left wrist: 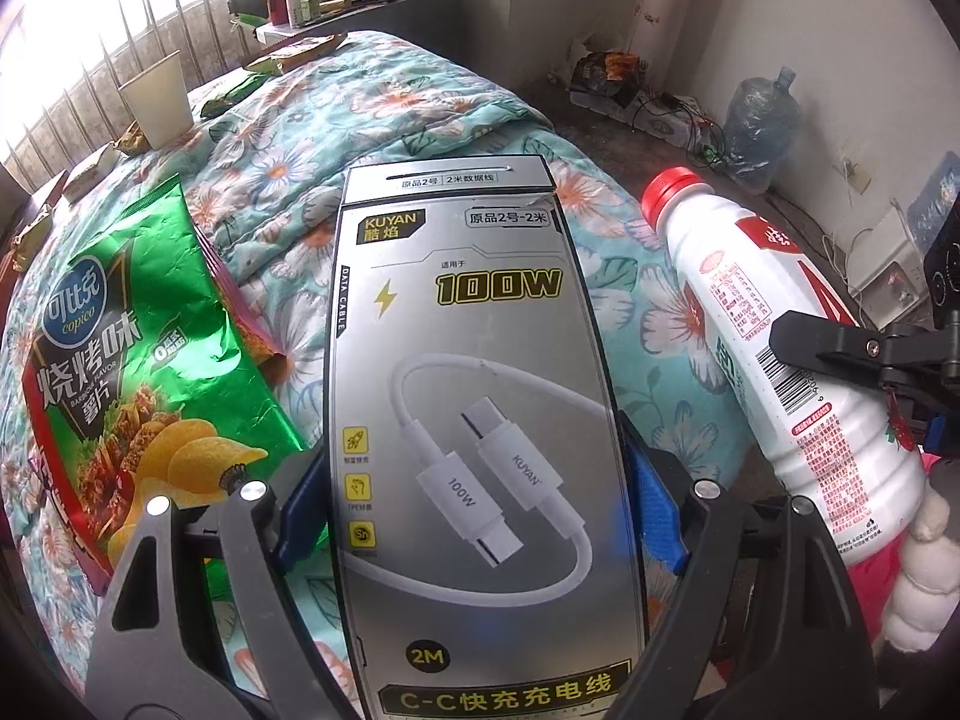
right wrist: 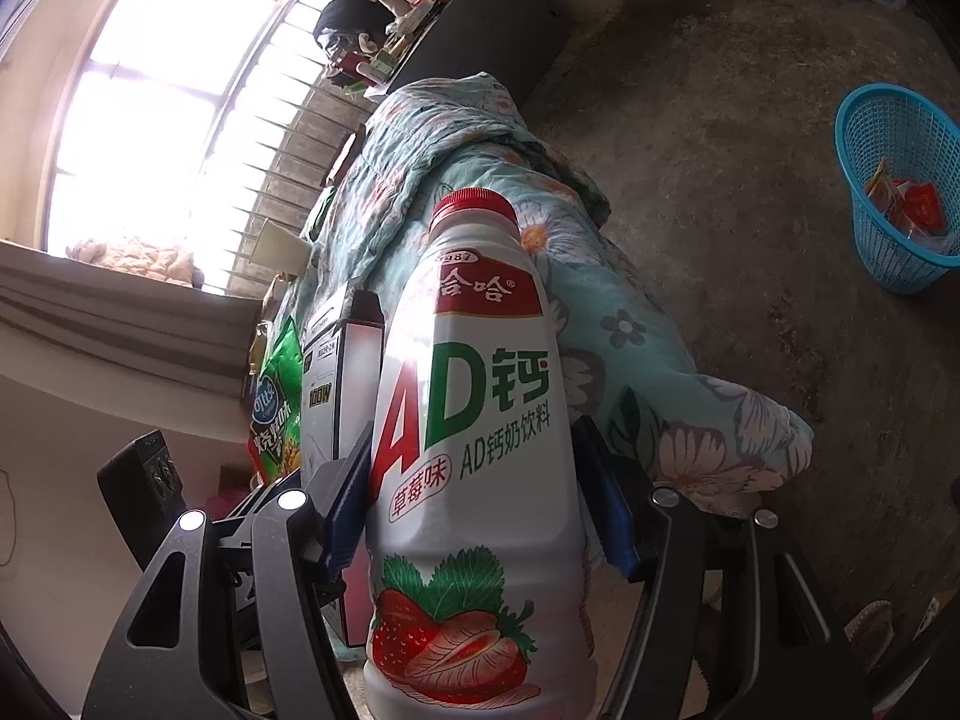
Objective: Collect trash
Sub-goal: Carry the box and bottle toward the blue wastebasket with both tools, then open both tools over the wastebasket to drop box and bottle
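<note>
My left gripper [left wrist: 474,516] is shut on a silver charging-cable box [left wrist: 468,360] and holds it above the floral quilt [left wrist: 372,120]. My right gripper [right wrist: 474,516] is shut on a white strawberry milk bottle with a red cap [right wrist: 480,420]. The bottle also shows at the right of the left wrist view [left wrist: 780,348], with a right gripper finger [left wrist: 840,348] against it. The box shows in the right wrist view [right wrist: 336,384], just left of the bottle. A green chip bag [left wrist: 138,360] lies on the quilt left of the box.
A blue mesh basket [right wrist: 900,138] with some wrappers in it stands on the bare floor at the right. A paper cup [left wrist: 159,102] and several small wrappers [left wrist: 300,54] lie on the quilt farther off. A water jug [left wrist: 762,126] and cables sit by the wall.
</note>
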Motion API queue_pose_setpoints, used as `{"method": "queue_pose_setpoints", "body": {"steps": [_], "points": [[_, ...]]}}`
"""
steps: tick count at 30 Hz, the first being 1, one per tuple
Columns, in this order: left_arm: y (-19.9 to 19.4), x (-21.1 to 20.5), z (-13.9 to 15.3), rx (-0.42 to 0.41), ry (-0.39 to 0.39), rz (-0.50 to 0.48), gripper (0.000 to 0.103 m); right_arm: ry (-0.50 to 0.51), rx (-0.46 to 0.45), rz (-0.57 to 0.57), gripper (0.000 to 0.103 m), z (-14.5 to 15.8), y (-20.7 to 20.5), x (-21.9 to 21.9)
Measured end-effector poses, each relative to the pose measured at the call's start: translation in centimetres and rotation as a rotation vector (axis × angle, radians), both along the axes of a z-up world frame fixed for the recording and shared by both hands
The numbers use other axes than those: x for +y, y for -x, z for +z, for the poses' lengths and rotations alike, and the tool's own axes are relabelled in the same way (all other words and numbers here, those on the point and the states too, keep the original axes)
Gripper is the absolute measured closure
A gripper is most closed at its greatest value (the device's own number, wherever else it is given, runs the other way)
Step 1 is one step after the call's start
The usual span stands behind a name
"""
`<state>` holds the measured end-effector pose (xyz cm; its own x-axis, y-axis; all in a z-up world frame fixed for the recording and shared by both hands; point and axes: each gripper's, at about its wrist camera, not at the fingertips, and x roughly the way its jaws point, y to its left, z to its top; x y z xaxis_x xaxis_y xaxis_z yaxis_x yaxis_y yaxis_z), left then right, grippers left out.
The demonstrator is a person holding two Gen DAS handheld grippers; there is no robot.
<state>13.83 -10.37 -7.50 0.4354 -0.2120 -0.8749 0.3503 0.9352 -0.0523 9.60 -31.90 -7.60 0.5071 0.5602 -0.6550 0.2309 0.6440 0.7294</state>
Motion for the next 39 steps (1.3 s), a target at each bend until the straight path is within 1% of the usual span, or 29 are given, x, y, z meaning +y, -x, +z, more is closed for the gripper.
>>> {"method": "queue_pose_setpoints", "body": {"steps": [7,10,13,16,20,25,31,34,36,39], "points": [[0.4,0.7,2.2,-0.052,0.034,0.017,0.024,0.001,-0.043,-0.005,0.041,1.5,0.8,0.0],[0.6,0.9,3.1,-0.055,0.055,0.022,0.024,-0.015,-0.056,-0.009,0.041,2.2,1.3,-0.1],[1.0,0.9,4.3,-0.084,0.070,0.017,0.024,-0.005,-0.091,-0.020,0.041,3.3,2.0,-0.5],[1.2,0.6,5.2,-0.096,0.086,0.010,0.024,-0.011,-0.102,-0.035,0.041,3.9,2.8,-1.1],[1.2,-0.2,6.4,-0.120,0.087,-0.010,0.024,-0.010,-0.136,-0.065,0.041,5.1,3.9,-2.0],[0.9,-2.9,7.9,-0.125,0.110,-0.071,0.024,-0.013,-0.175,-0.156,0.041,6.3,6.6,-4.9],[0.4,-7.9,8.8,-0.123,0.136,-0.168,0.024,0.014,-0.198,-0.300,0.041,6.8,10.4,-9.9],[0.0,-10.3,9.0,-0.104,0.157,-0.215,0.024,0.011,-0.192,-0.363,0.041,6.3,11.5,-12.1],[-0.3,-11.9,8.9,-0.101,0.145,-0.236,0.024,0.004,-0.187,-0.394,0.041,5.8,12.0,-13.3],[-1.2,-14.3,8.4,-0.073,0.144,-0.273,0.024,0.002,-0.188,-0.429,0.041,5.1,13.0,-14.3]]}}
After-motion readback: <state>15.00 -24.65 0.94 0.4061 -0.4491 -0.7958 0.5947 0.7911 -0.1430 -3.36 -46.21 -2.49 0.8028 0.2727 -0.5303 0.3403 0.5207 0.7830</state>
